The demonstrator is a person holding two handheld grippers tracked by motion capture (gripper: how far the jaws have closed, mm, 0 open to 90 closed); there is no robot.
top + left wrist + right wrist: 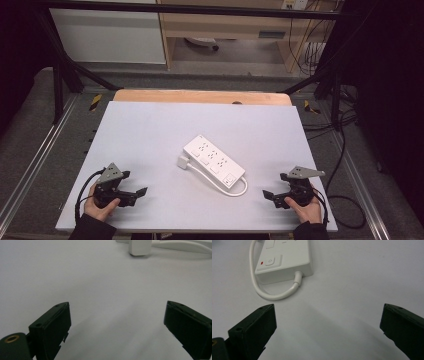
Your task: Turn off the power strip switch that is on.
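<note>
At the table's near edge, a person's hands rest the left gripper (141,192) and right gripper (267,195) on the pale tabletop (150,135), each with jaws spread wide and empty. Between and beyond them, well apart from both, a white power strip (214,161) lies diagonally at mid-table, its cord (239,190) looping back to a white plug (183,162) beside it.

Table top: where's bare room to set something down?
Bare: the far half of the table beyond the power strip, plus the strips between it and the left gripper and right gripper. Crowded only mid-table, at strip, cable and plug.
</note>
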